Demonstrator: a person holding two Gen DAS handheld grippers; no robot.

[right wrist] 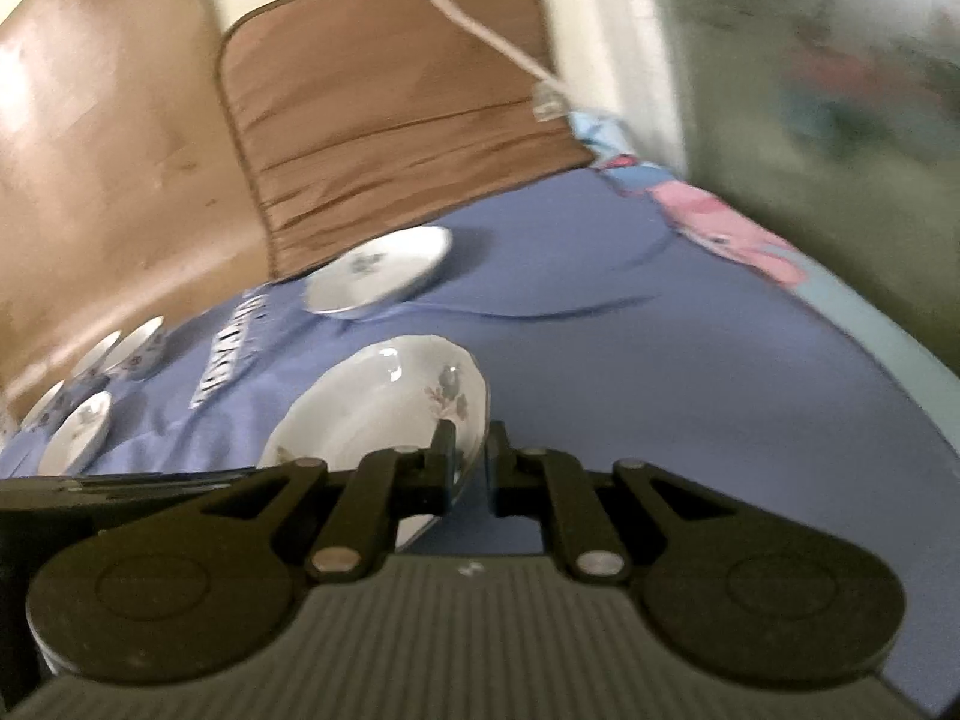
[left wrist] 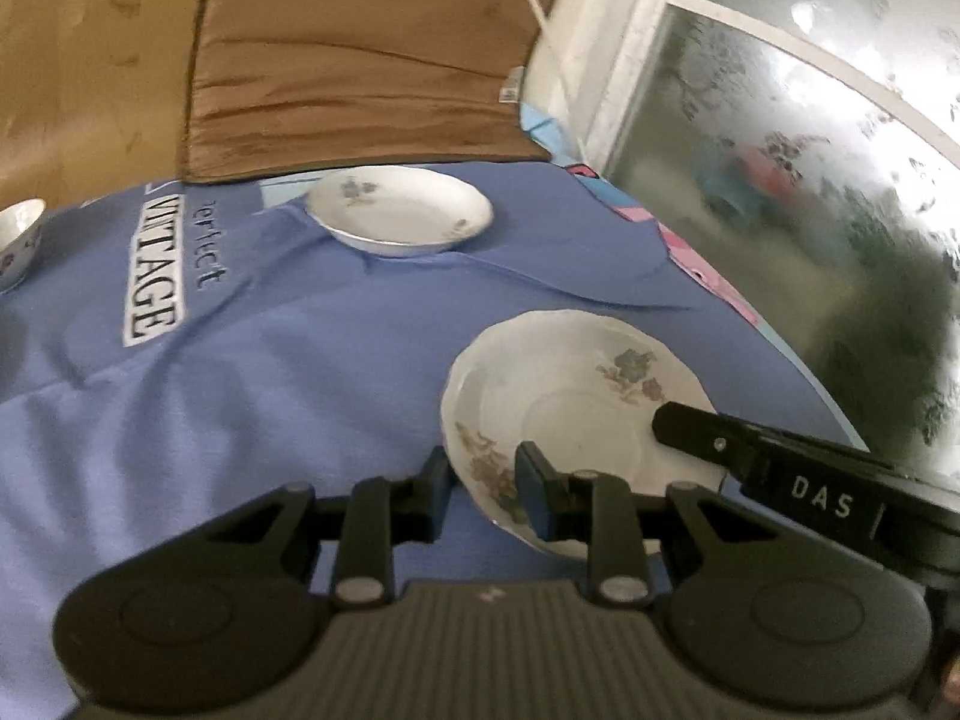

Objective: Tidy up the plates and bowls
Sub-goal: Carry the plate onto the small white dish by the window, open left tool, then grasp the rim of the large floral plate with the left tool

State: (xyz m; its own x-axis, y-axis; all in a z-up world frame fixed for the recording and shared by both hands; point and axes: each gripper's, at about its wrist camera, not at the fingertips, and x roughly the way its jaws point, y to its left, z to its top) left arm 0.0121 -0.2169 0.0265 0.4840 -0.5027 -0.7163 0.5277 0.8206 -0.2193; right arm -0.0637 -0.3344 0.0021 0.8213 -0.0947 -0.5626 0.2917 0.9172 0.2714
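Note:
A white floral plate point(left wrist: 570, 396) lies on the blue cloth point(left wrist: 300, 372) close in front of both grippers; it also shows in the right wrist view point(right wrist: 372, 408). My left gripper point(left wrist: 483, 474) straddles its near-left rim, jaws apart with the rim between them. My right gripper point(right wrist: 471, 450) straddles its right rim, jaws narrowly apart; its finger point(left wrist: 690, 423) reaches over the plate in the left wrist view. A second white plate point(left wrist: 399, 213) lies farther back, also in the right wrist view point(right wrist: 378, 270).
Several small floral bowls point(right wrist: 90, 378) sit at the far left; one bowl point(left wrist: 18, 234) shows at the left edge. A brown cushion point(left wrist: 360, 60) leans at the back. A frosted glass door point(left wrist: 810, 150) stands on the right past the cloth's edge.

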